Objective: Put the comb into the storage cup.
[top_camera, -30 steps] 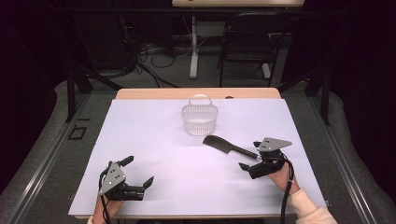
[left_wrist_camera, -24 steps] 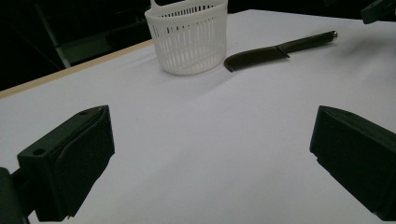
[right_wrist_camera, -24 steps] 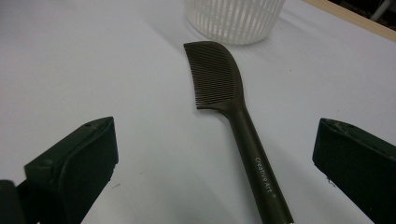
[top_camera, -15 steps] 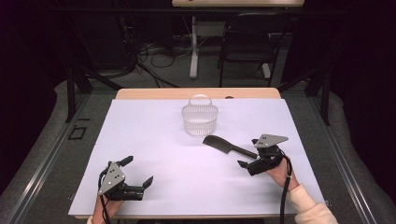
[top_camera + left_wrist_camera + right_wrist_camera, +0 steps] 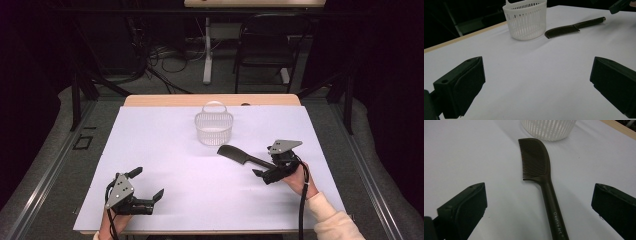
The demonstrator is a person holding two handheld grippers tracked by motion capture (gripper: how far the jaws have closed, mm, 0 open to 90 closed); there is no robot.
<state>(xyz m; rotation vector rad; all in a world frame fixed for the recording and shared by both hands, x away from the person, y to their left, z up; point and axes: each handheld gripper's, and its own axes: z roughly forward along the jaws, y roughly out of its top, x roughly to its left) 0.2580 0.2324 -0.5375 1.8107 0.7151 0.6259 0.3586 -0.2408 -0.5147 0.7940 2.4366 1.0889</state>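
A dark brown comb (image 5: 239,155) lies flat on the white table cover, teeth end toward a white slatted basket (image 5: 214,128) with a handle. My right gripper (image 5: 265,162) is open at the comb's handle end, a jaw on each side of the handle without touching it. In the right gripper view the comb (image 5: 541,167) runs up the middle between the jaws of the right gripper (image 5: 537,210). My left gripper (image 5: 148,183) stands open near the front left, holding nothing. The left gripper view looks past the left gripper (image 5: 536,85) to the basket (image 5: 526,18) and the comb (image 5: 574,26).
The white cover (image 5: 165,150) spans most of the table, with a strip of wooden edge (image 5: 165,100) at the back. Beyond the table are a chair (image 5: 265,45), cables and a desk leg on the dark floor. The right gripper (image 5: 620,5) shows at the top right of the left gripper view.
My right gripper has moved a little to the left and away from me, so its open jaws now straddle the comb's handle. Comb, basket and left gripper have stayed put.
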